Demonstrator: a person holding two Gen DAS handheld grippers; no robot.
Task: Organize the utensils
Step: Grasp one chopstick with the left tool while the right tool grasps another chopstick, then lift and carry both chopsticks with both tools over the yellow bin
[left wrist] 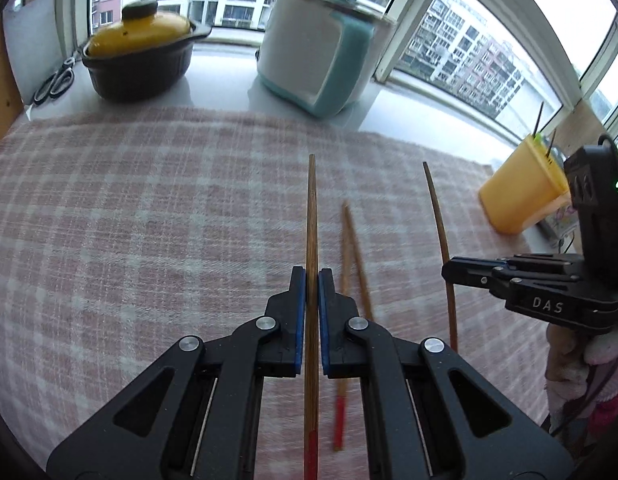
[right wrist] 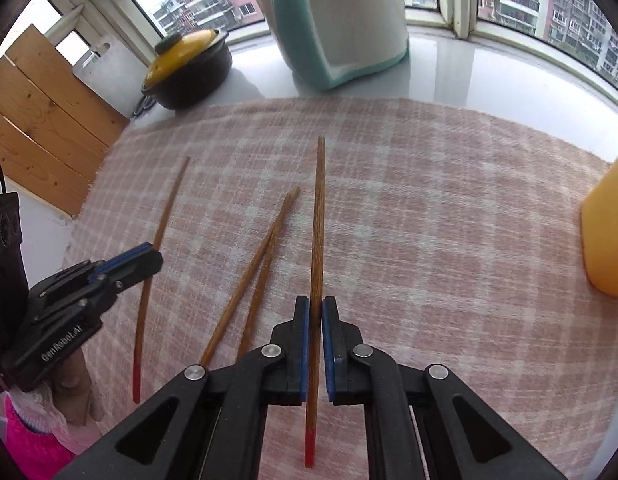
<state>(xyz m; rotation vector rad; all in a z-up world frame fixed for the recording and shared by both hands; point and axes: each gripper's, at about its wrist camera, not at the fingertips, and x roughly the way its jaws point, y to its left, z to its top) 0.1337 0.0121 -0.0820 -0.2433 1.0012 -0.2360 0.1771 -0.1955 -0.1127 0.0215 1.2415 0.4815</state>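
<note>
A single brown chopstick with a red end [left wrist: 312, 300] is clamped between the blue pads of the left hand-held gripper [left wrist: 312, 280], its jaws drawn narrow onto the stick, which runs straight ahead along the fingers with the red end toward the camera. In the right wrist view the same arrangement is seen on the other side: a second red-ended chopstick [right wrist: 317, 240] is pinched between the blue pads of the right hand-held gripper [right wrist: 315, 310], again with the jaws nearly together around it. Both held sticks are seen above a pink checked cloth [left wrist: 149, 220] spread over the bench. A crossed pair of chopsticks [right wrist: 253, 276] is left lying on the cloth between the two hand-held grippers, their tips close together and their red ends apart. A yellow utensil cup [left wrist: 517, 196] is placed at the right edge of the cloth, and thin dark sticks are seen rising from its top. Behind the cloth, on the pale windowsill, a dark pot with a yellow lid [left wrist: 137, 56] and a white and teal cooker [left wrist: 313, 52] are set side by side, well apart from the chopsticks. A pair of scissors [left wrist: 55, 82] is laid to the left of the pot. A pink sleeve [right wrist: 33, 436] is visible behind the left hand-held gripper.
</note>
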